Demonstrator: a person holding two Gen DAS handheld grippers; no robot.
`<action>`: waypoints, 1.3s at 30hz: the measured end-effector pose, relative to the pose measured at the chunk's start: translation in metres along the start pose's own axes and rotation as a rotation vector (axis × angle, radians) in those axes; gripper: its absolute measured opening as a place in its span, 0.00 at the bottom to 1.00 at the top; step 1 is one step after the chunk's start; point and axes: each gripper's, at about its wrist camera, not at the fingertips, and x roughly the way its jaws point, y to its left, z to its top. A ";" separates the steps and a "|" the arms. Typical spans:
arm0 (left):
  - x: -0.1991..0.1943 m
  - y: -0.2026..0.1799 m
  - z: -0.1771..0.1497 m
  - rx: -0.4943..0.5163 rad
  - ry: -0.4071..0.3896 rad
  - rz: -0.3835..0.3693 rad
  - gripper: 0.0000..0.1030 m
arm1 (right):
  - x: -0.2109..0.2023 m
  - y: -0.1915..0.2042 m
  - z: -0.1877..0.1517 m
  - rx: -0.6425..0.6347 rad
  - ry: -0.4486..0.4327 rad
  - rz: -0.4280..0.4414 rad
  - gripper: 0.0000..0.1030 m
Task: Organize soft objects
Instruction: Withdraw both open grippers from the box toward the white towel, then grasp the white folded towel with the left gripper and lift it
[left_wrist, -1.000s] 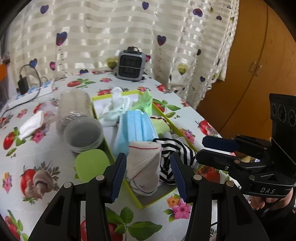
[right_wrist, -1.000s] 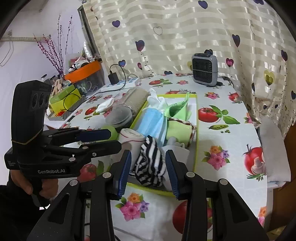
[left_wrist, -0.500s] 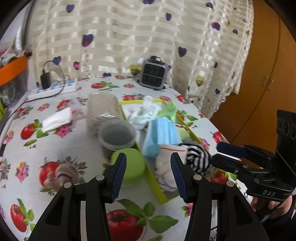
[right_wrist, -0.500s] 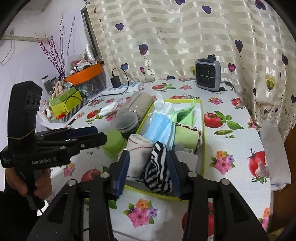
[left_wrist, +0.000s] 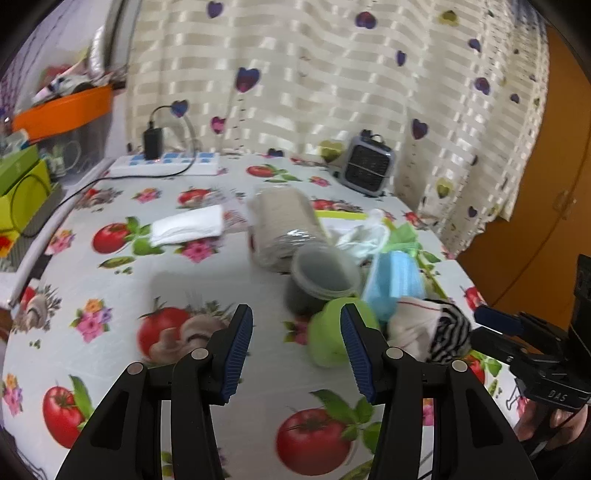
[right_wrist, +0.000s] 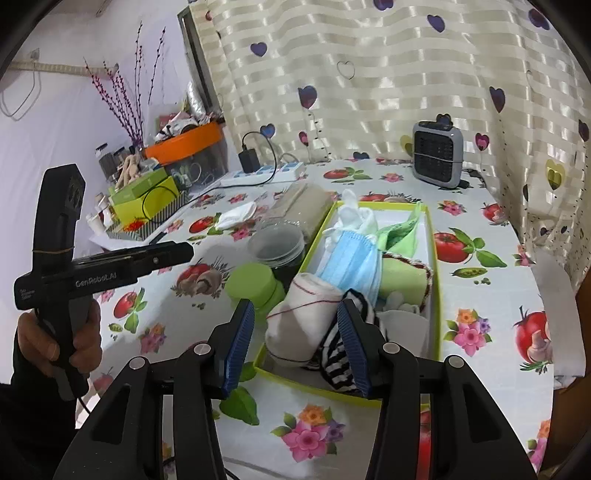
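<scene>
A yellow-green box (right_wrist: 436, 280) holds soft things: a blue face mask (right_wrist: 351, 258), green cloths (right_wrist: 402, 236), a rolled white sock (right_wrist: 303, 321) and a black-and-white striped sock (right_wrist: 332, 356). My right gripper (right_wrist: 297, 332) hovers at the box's near end. Its jaws are opening, and the white and striped socks show between the fingers without the pads pressing on them. My left gripper (left_wrist: 295, 332) is open over bare tablecloth left of the box, with nothing in it. A folded white cloth (left_wrist: 188, 229) lies loose on the table farther left.
A green lid (left_wrist: 328, 339), a clear plastic tub (left_wrist: 321, 277) and a wrapped beige roll (left_wrist: 284, 225) stand left of the box. A small grey heater (right_wrist: 437, 155) and a power strip (left_wrist: 166, 166) sit at the back. Clutter lines the table's left edge.
My left gripper has swung left, away from the box, and now faces the tablecloth. The right gripper's jaws have widened and drawn back slightly, with the striped sock resting in the box.
</scene>
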 end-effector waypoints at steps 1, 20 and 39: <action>0.000 0.004 -0.001 -0.008 0.001 0.006 0.47 | 0.001 0.001 0.000 -0.002 0.005 0.001 0.47; 0.004 0.061 0.026 -0.082 -0.008 0.159 0.47 | 0.031 0.032 0.038 -0.043 0.025 0.033 0.47; 0.056 0.109 0.066 -0.137 0.026 0.159 0.47 | 0.087 0.068 0.095 -0.177 0.071 0.086 0.47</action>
